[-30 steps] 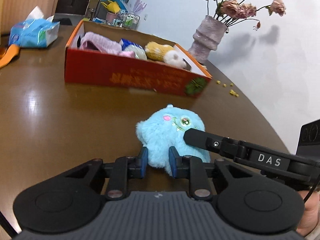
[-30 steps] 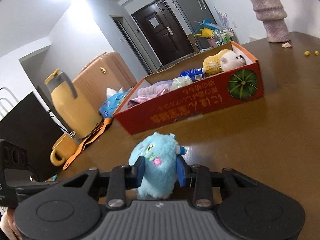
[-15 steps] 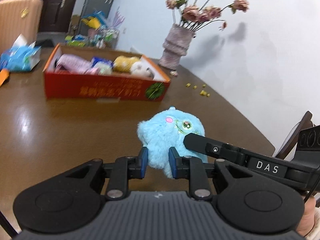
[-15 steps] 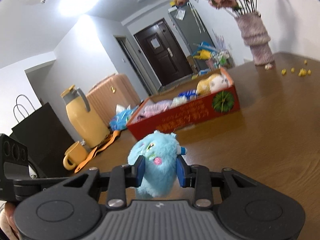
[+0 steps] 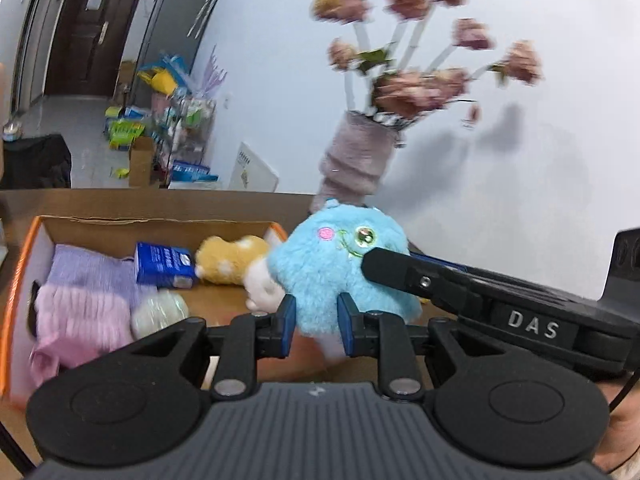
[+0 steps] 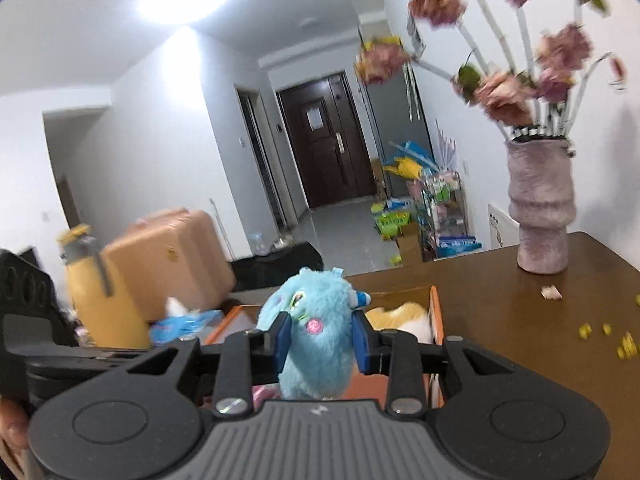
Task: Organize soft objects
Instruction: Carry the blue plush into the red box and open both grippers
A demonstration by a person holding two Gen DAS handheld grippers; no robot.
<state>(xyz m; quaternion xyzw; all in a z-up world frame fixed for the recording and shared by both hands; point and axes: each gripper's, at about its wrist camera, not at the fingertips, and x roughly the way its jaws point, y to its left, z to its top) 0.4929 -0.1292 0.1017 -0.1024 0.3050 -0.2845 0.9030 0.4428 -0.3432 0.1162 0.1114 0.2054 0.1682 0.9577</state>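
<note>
A fluffy blue plush toy hangs in the air, held from two sides. My left gripper is shut on its lower part. My right gripper is shut on its body, and one of its fingers reaches in from the right in the left wrist view. Below and behind the toy lies an orange cardboard box, its right wall also in the right wrist view. The box holds purple and pink cloths, a blue packet, a pale ball and a yellow-white plush.
A mauve vase of dried pink flowers stands on the brown table at the back right, close to the toy. Yellow crumbs lie near it. A yellow jug, a tissue pack and a tan suitcase are to the left.
Both grippers have lifted the blue plush off the table and carried it forward to the box, which now lies right below and behind it. The vase looms much closer.
</note>
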